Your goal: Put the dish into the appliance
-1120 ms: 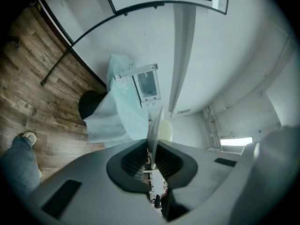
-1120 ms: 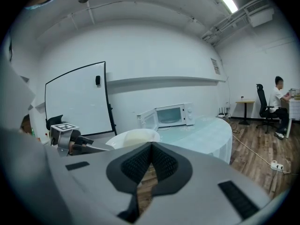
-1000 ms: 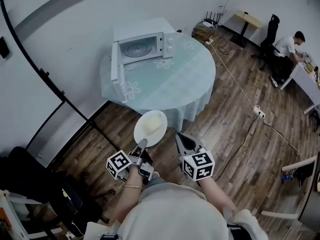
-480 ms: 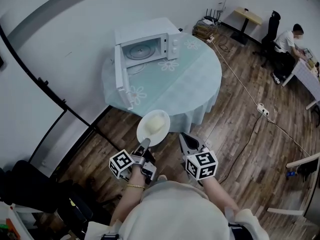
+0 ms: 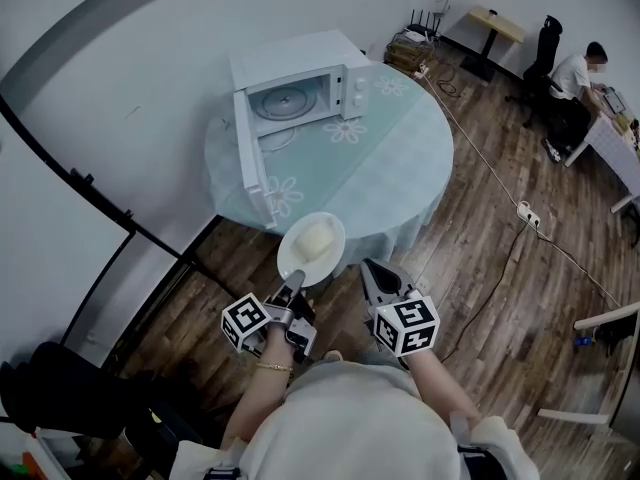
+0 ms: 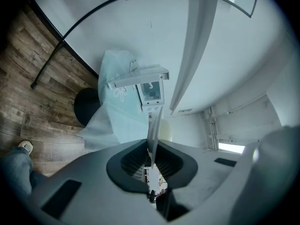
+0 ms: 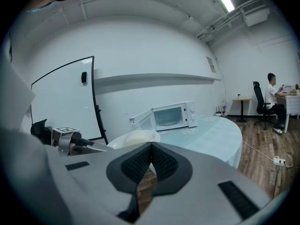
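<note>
A white plate [image 5: 311, 246] carrying a pale yellow lump of food is held level over the wooden floor, just short of the round table [image 5: 400, 158]. My left gripper [image 5: 296, 280] is shut on the plate's near rim; in the left gripper view the plate [image 6: 154, 125] stands edge-on between the pads. My right gripper [image 5: 372, 271] hangs beside it, shut and empty, apart from the plate [image 7: 136, 137]. The white microwave [image 5: 295, 88] stands at the table's far side with its door [image 5: 252, 163] swung wide open and the glass turntable showing inside.
A pale green flowered cloth covers the table and drapes down its sides. A black whiteboard frame [image 5: 110, 208] runs along the wall at the left. A cable with a power strip [image 5: 527, 216] crosses the floor at the right. A person [image 5: 575, 73] sits at a desk far right.
The table and microwave have come closer and sit lower in the head view. Both grippers and the plate have advanced toward the table's edge, grip unchanged.
</note>
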A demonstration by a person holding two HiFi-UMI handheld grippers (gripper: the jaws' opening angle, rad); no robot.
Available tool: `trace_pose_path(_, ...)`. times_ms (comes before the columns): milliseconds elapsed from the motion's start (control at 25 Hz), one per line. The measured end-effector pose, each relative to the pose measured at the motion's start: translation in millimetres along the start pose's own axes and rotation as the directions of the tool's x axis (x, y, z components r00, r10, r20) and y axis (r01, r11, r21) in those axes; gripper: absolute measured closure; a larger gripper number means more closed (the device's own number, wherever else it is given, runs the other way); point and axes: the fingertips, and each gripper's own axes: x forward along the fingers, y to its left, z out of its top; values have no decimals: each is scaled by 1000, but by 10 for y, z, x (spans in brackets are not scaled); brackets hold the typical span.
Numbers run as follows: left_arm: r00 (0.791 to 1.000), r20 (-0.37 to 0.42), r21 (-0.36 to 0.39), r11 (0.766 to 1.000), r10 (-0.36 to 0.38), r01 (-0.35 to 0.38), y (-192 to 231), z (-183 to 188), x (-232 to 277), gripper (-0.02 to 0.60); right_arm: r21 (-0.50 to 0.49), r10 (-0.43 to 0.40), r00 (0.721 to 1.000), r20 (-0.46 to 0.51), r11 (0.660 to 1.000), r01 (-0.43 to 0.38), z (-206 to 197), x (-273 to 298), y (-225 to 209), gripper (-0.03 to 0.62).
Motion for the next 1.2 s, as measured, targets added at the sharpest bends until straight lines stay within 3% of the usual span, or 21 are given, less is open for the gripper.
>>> trace_pose_path(320,1000,-6,-28,1000,-8,8,13,217,259,540,-5,5,1000,-22,1000,-5,21,268,-42,589)
trace_pose_path(600,1000,11,-48,999,-10,11,29,350,686,540,-8,28,999,-34,1000,-28,92,597,-360,589)
trace_pose_path(1200,995,99,-92,996,7,2,-211,868,1886,540,-68,152,985,-77,985,-157,748,1707,-1143,589)
